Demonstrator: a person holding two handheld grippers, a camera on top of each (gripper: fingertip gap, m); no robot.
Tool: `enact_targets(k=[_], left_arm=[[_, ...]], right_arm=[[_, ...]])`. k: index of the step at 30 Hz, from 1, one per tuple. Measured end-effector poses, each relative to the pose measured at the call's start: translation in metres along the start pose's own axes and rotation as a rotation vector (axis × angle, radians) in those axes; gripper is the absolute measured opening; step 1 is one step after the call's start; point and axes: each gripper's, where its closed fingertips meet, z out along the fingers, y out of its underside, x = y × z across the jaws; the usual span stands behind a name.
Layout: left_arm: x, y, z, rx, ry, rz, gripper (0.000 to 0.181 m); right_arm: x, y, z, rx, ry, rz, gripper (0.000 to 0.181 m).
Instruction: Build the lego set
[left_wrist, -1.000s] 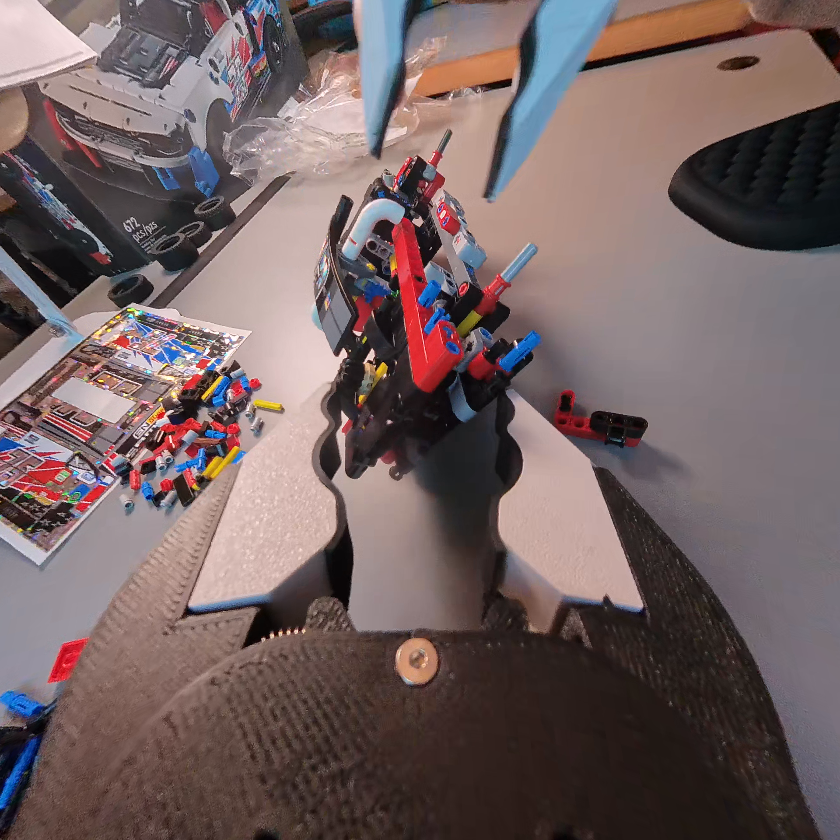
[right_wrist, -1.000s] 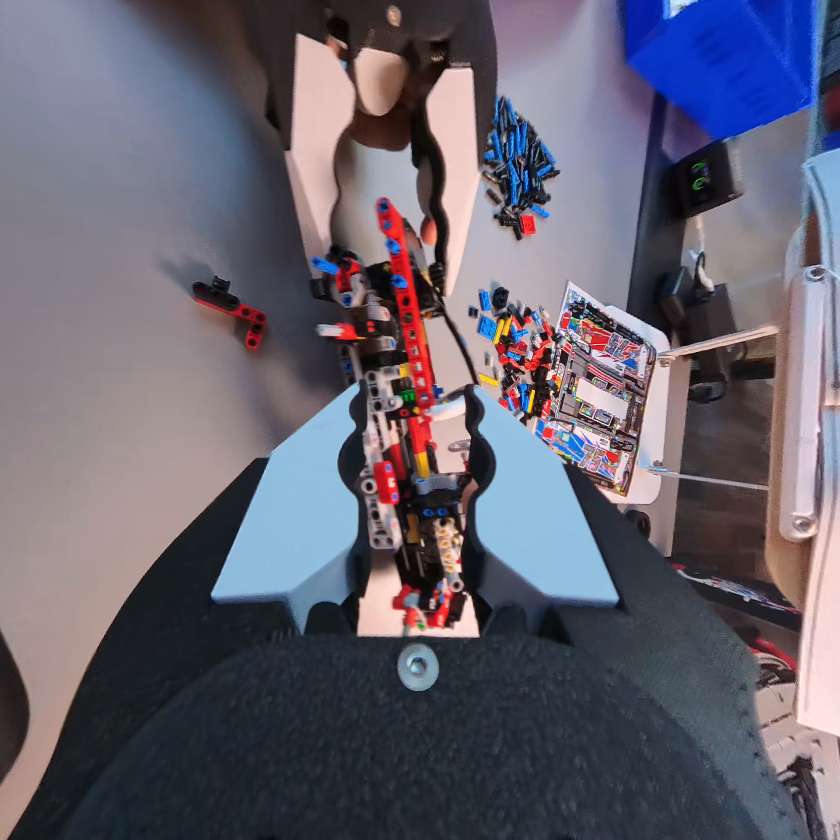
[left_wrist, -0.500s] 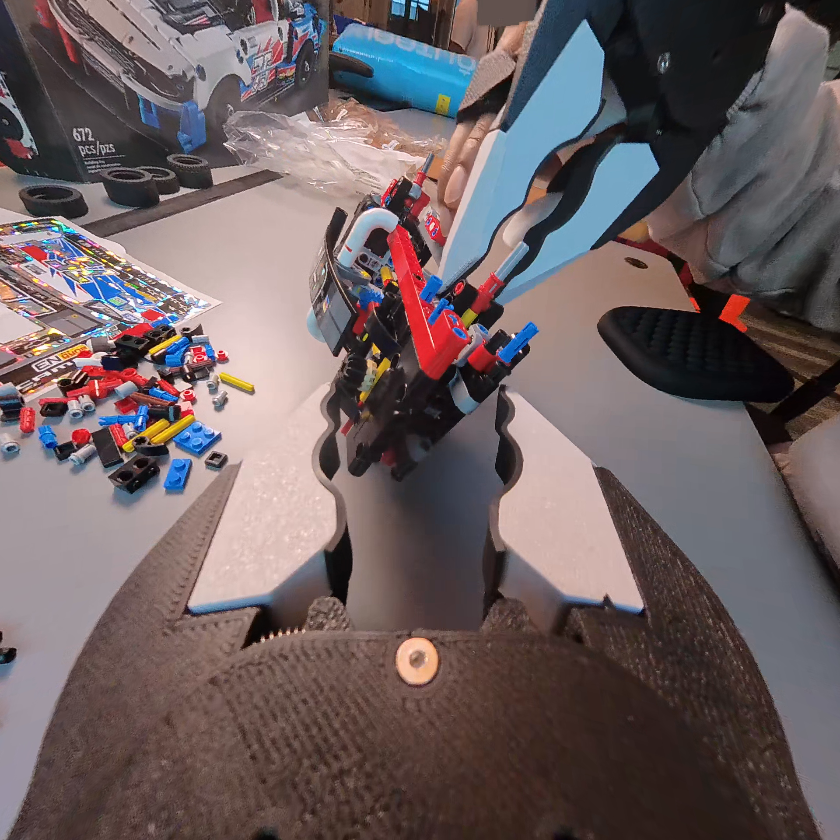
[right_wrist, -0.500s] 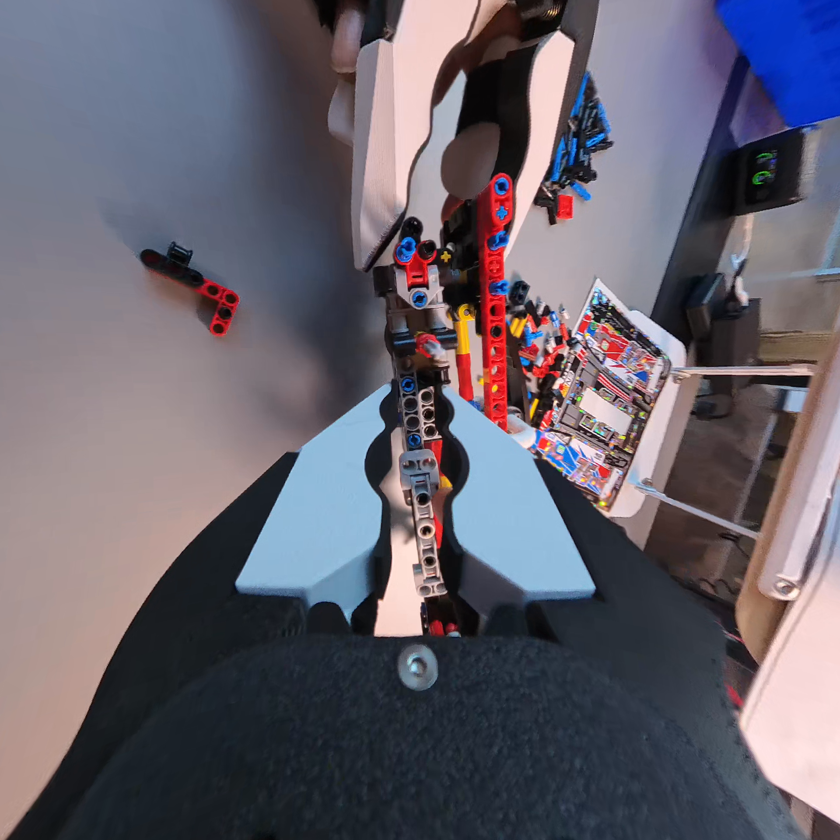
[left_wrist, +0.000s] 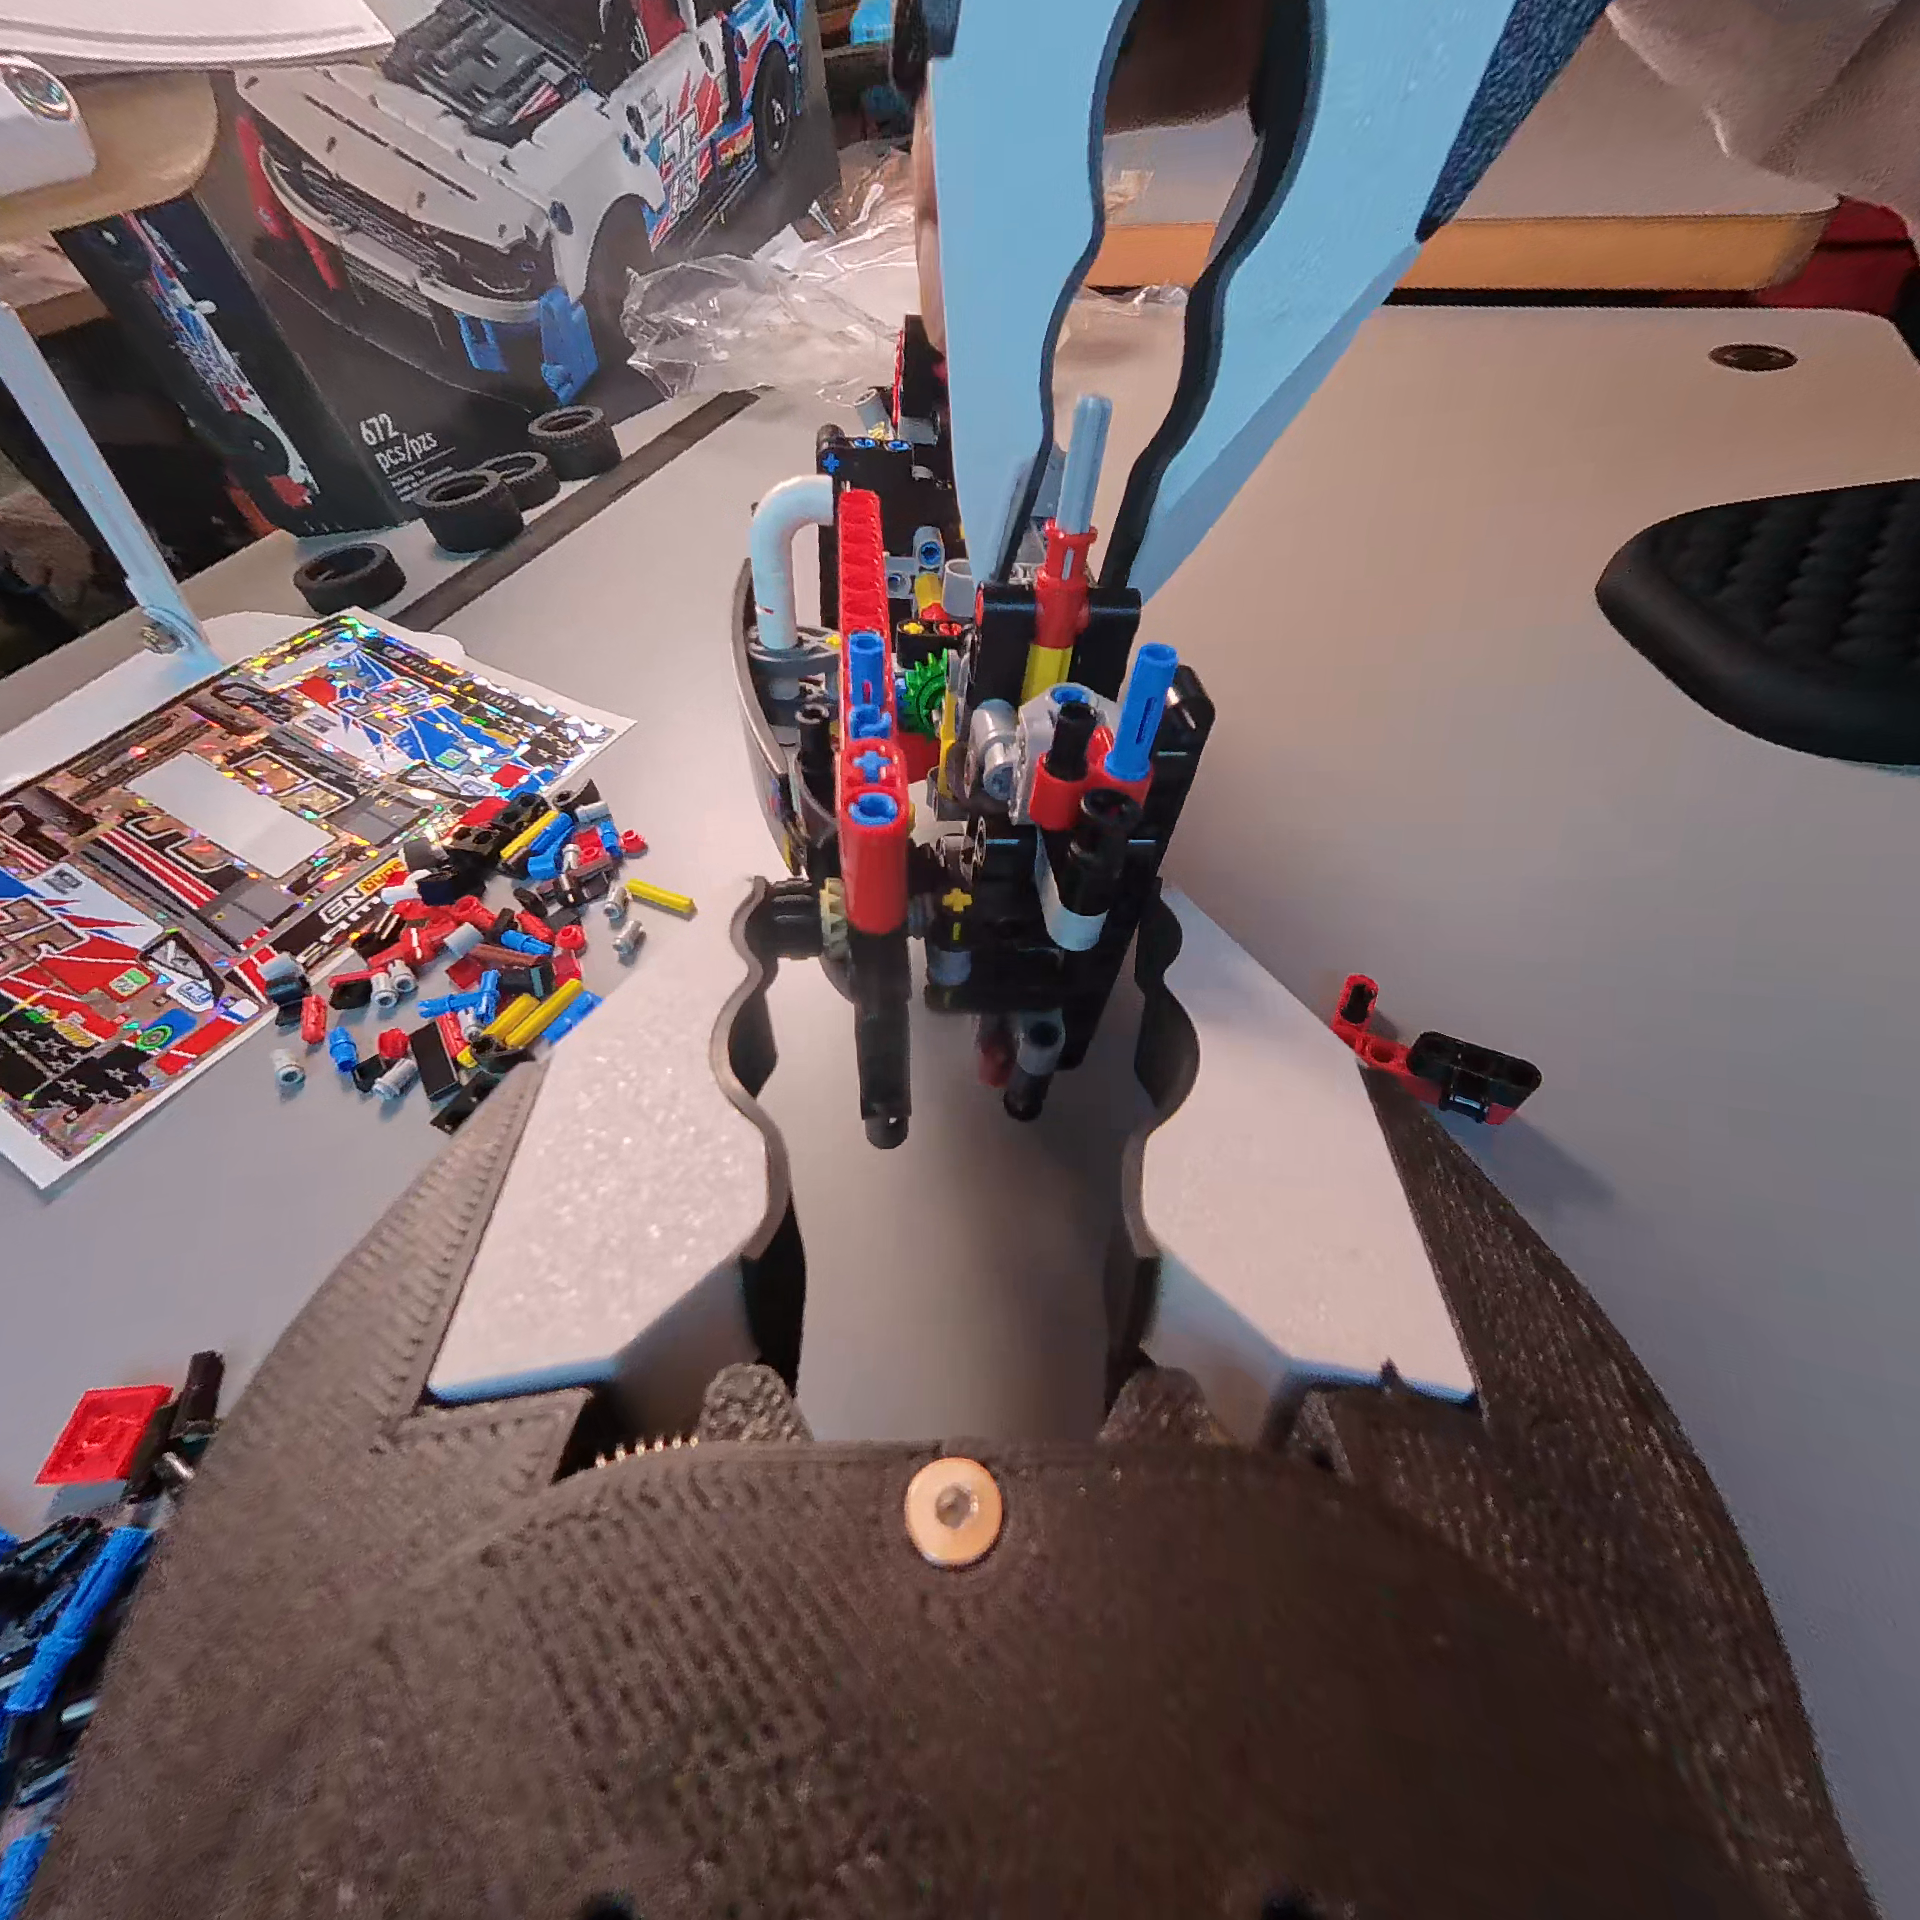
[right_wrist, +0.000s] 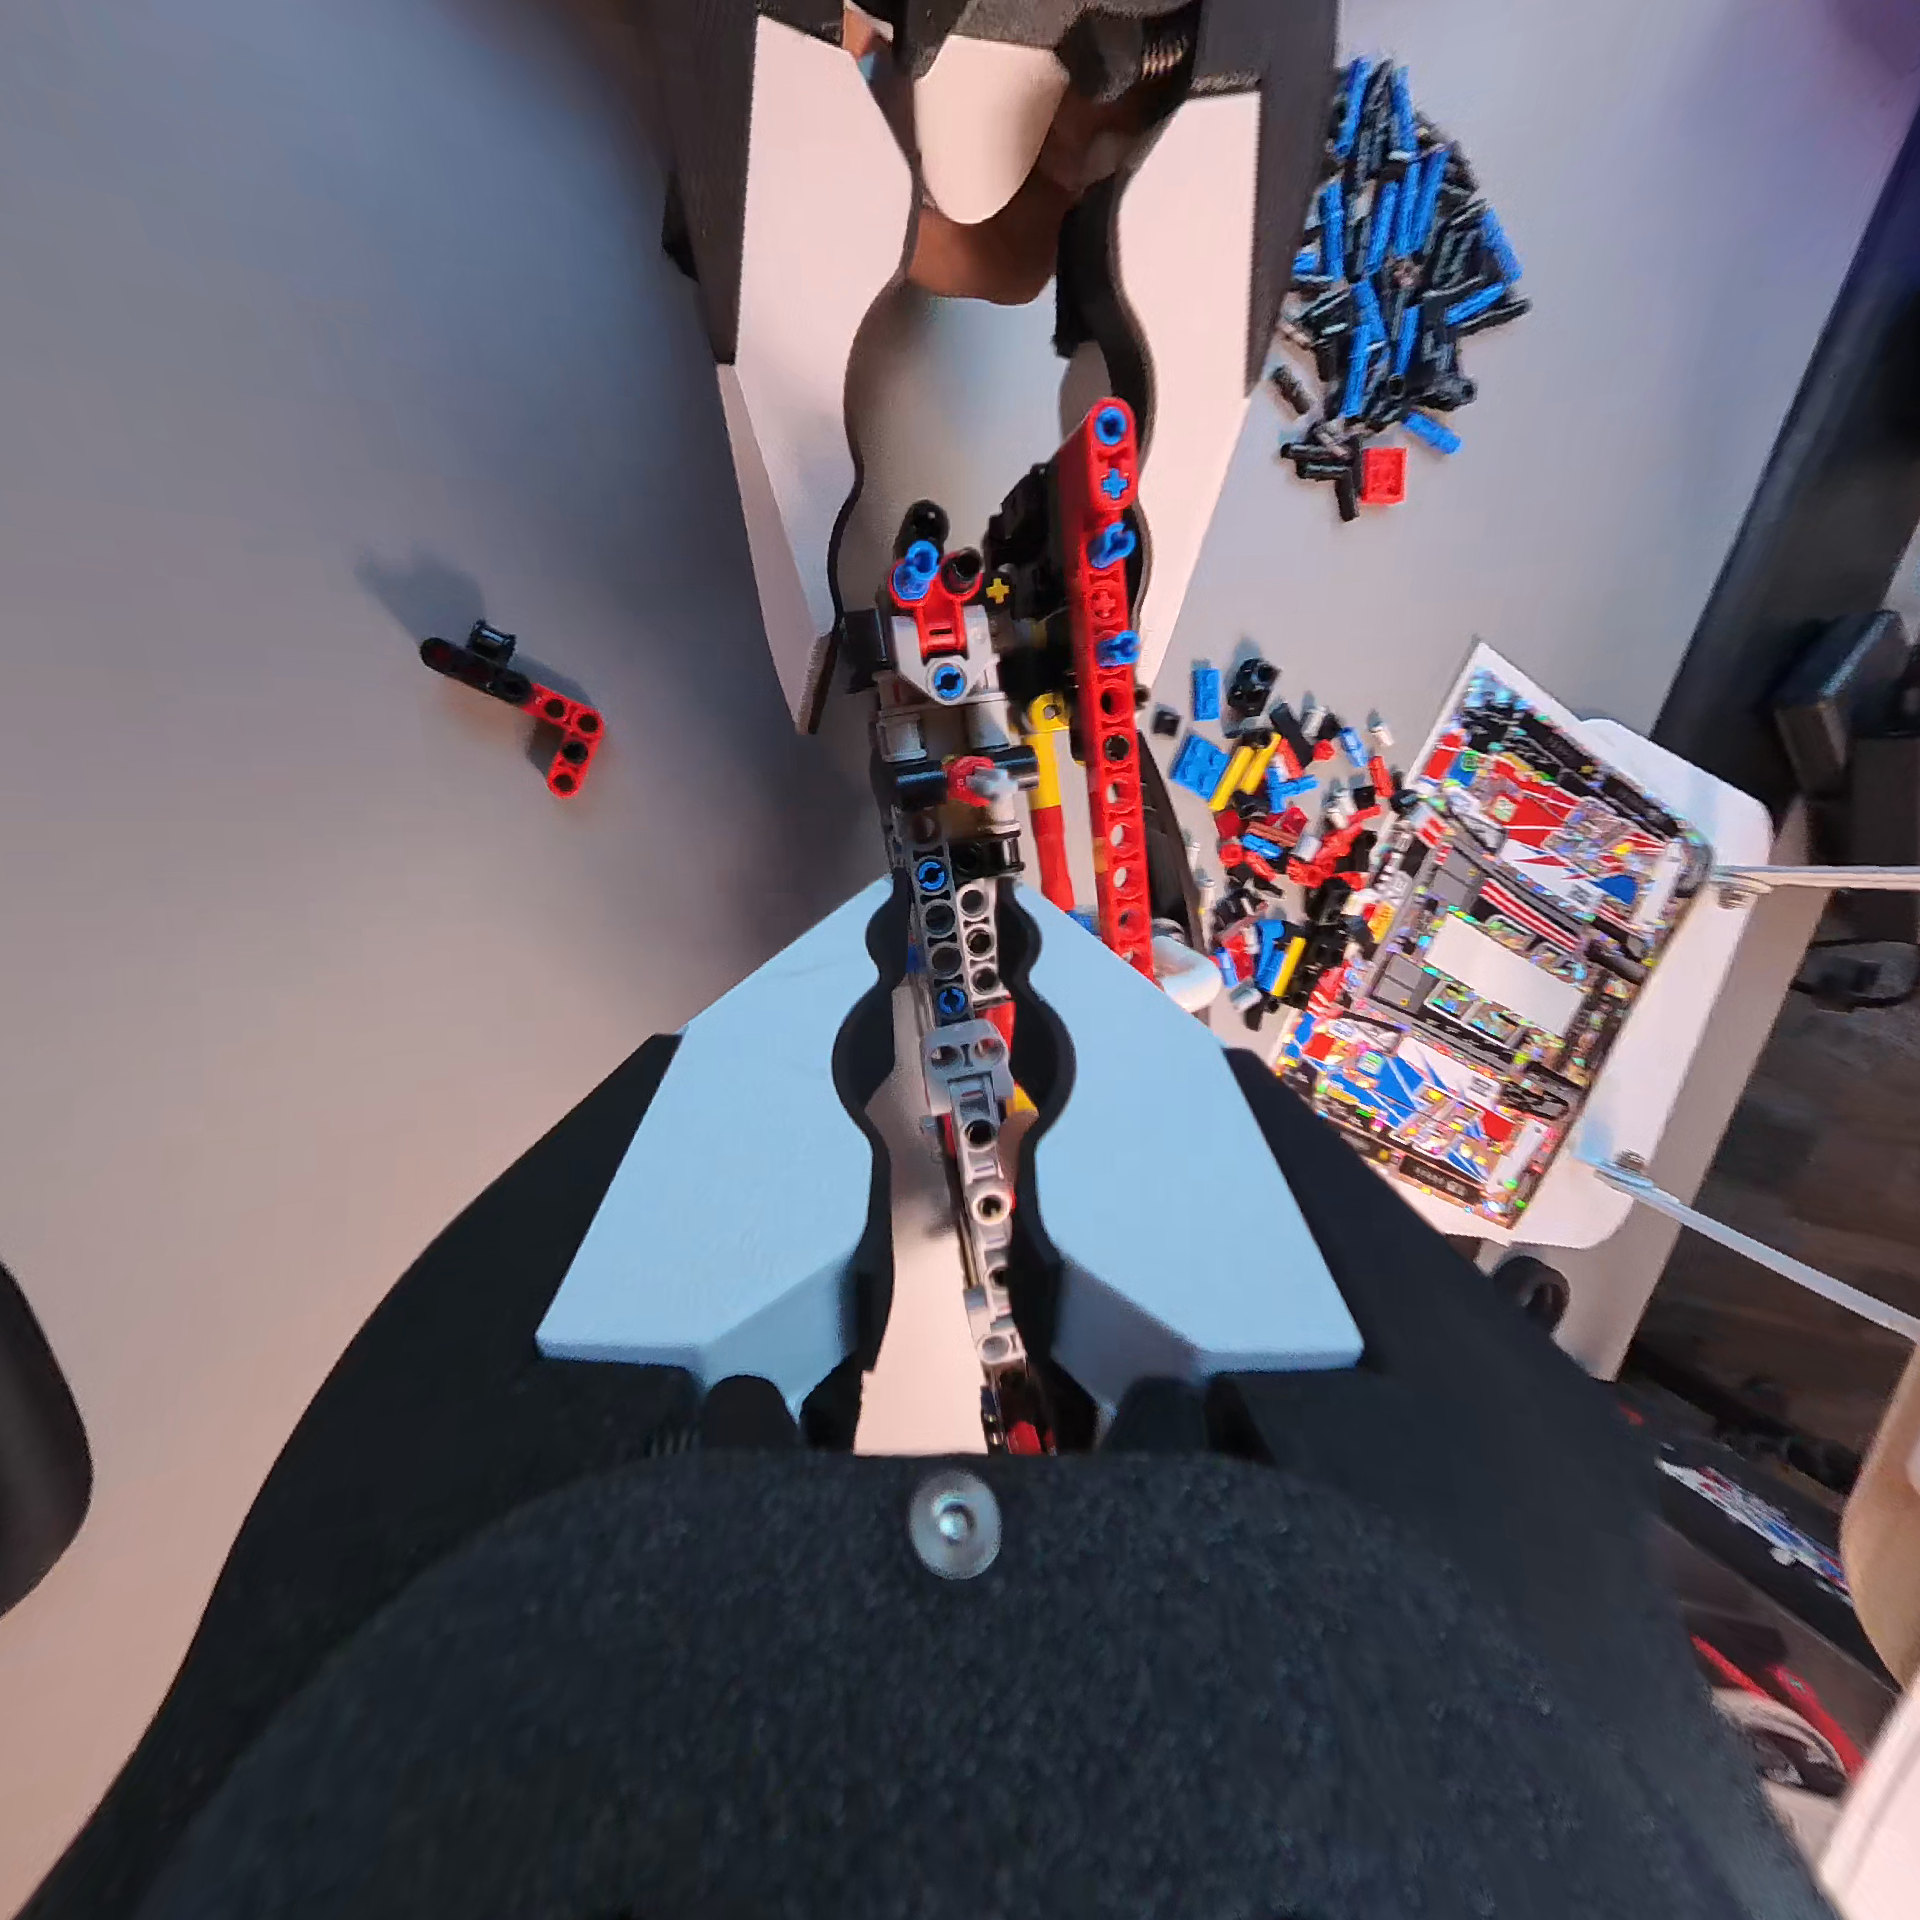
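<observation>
A half-built lego assembly (left_wrist: 977, 790) of black, red, grey and blue beams is held above the grey table (left_wrist: 1455, 831). My left gripper (left_wrist: 956, 925) is shut on its lower black end. My right gripper (left_wrist: 1070, 540) comes in from the far side with its light-blue fingers (left_wrist: 997, 312) closed around the upper part. In the right wrist view, my right gripper (right_wrist: 956, 899) is shut on the grey beam of the assembly (right_wrist: 1112, 675). The left gripper (right_wrist: 987, 665) holds the far end. A small red and black angled piece (left_wrist: 1434, 1060) lies on the table, also in the right wrist view (right_wrist: 514, 696).
A pile of loose small pieces (left_wrist: 468, 935) lies beside a shiny sticker sheet (left_wrist: 208, 831). The set's box (left_wrist: 468, 208), tyres (left_wrist: 468, 509) and a plastic bag (left_wrist: 748, 312) stand behind. Blue and black pins (right_wrist: 1382, 260) lie in a heap. A black padded rest (left_wrist: 1787, 634) is at the right. The left gripper's tips are roughly 5 centimetres from the right gripper's.
My right gripper has come in from above and closed from wide open onto the assembly. The assembly has turned from tilted to nearly upright in my left gripper.
</observation>
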Motion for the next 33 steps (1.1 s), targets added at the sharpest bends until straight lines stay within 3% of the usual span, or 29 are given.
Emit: enact_targets(k=[3,6,8,12,20,23,26,28,33], left_arm=[[0.001,0.002,-0.003,-0.013,0.013,0.007,0.068],[0.004,0.002,-0.005,-0.025,0.020,0.034,0.068],[0.006,0.002,-0.004,-0.028,0.033,0.043,0.069],[0.009,0.002,-0.004,-0.032,0.051,0.040,0.068],[0.016,0.004,-0.012,-0.029,0.092,0.045,0.069],[0.019,0.005,-0.015,-0.023,0.117,0.046,0.069],[0.023,0.005,-0.018,-0.014,0.148,0.050,0.068],[0.027,0.005,-0.020,-0.009,0.175,0.051,0.068],[0.037,0.004,-0.020,-0.002,0.236,0.046,0.068]], right_arm=[[-0.007,-0.013,-0.021,0.082,0.085,0.027,0.015],[-0.047,-0.029,-0.032,0.239,0.011,0.121,0.015],[-0.074,-0.020,-0.011,0.213,-0.044,0.172,0.021],[-0.092,-0.004,0.034,0.186,-0.053,0.294,0.023],[-0.098,-0.007,0.068,0.128,-0.110,0.328,0.012],[-0.100,-0.012,0.067,0.140,-0.106,0.293,0.005],[-0.110,-0.019,0.054,0.179,-0.120,0.242,0.005],[-0.112,-0.034,0.028,0.249,-0.129,0.217,0.005],[-0.063,-0.064,-0.049,0.358,0.029,0.154,0.005]])
